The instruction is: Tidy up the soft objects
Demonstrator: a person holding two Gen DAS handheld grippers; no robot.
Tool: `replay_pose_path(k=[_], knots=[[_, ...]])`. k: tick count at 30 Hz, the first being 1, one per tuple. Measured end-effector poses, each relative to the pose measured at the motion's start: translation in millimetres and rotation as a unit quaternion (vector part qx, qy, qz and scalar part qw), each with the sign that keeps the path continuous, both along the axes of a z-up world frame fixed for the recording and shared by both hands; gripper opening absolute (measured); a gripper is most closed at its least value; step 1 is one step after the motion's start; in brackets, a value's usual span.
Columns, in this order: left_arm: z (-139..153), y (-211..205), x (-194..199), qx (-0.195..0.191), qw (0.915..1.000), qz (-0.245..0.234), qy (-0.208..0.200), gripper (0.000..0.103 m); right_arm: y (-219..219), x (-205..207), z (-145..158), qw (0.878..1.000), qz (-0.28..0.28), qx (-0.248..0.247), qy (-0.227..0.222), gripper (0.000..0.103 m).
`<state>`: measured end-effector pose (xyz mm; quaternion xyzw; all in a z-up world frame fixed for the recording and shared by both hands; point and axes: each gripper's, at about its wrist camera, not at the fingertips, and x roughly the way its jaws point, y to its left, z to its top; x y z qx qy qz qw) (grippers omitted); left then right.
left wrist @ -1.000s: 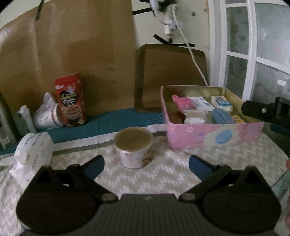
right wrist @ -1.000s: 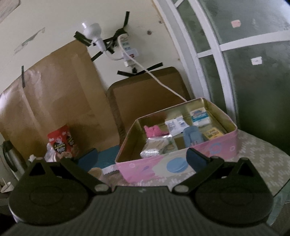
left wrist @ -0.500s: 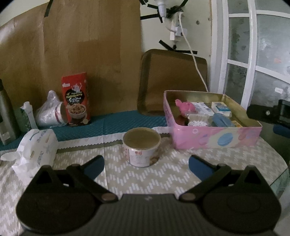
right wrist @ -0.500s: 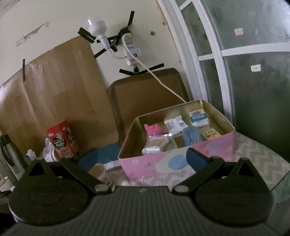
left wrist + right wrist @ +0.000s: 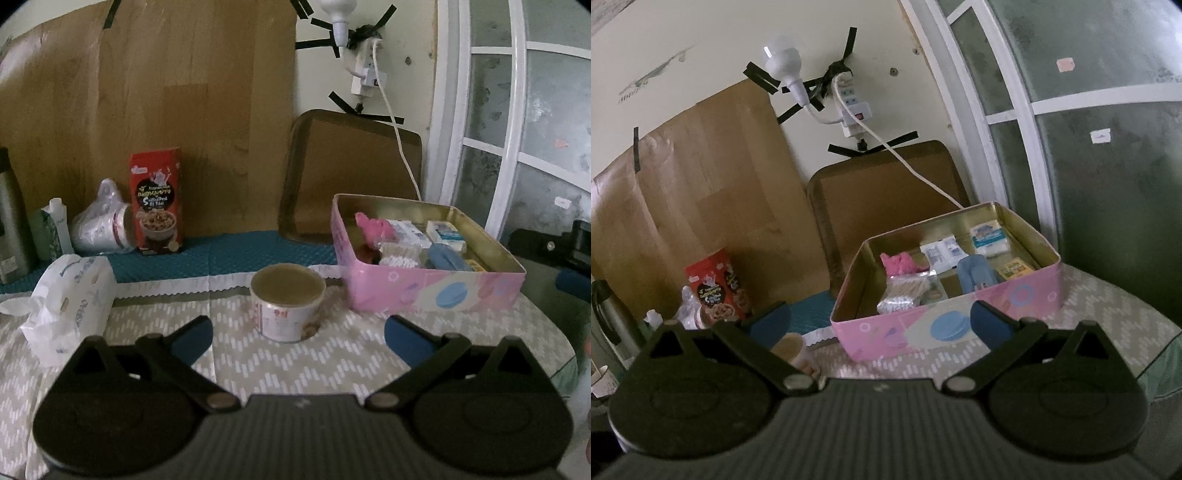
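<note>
Risk of knocking can (image 5: 288, 306) or tipping pink tin (image 5: 945, 295) when reaching; both grippers' fingers (image 5: 192, 334) spread, empty.

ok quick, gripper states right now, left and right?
Left gripper: open, holding nothing, its blue fingertips flank the small open tin can.
Right gripper: open, holding nothing, facing the pink rectangular tin box.

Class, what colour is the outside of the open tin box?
Pink outside, with a blue macaron print; clearest in the right wrist view.
</note>
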<state>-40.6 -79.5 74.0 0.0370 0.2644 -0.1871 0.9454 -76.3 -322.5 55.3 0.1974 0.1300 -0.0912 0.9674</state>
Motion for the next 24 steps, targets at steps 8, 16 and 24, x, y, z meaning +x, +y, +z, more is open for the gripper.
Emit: replay_pose_path(k=[8, 16, 24], knots=[[-0.6, -2.3, -0.8, 0.006, 1.0000, -0.003, 0.002, 0.103, 1.0, 0.7, -2.1, 1.000, 0.004, 0.001, 0.003, 0.103], [-1.4, -5.8, -1.9, 0.007, 0.9999, -0.012, 0.007, 0.103, -0.1, 0.3, -2.1, 1.000, 0.004, 0.002, 0.005, 0.103], [-2.0, -9.5, -5.0, 0.011, 0.9996, -0.025, 0.007, 0.103, 0.6, 0.4, -4.1, 1.000, 0.007, 0.002, 0.012, 0.103]])
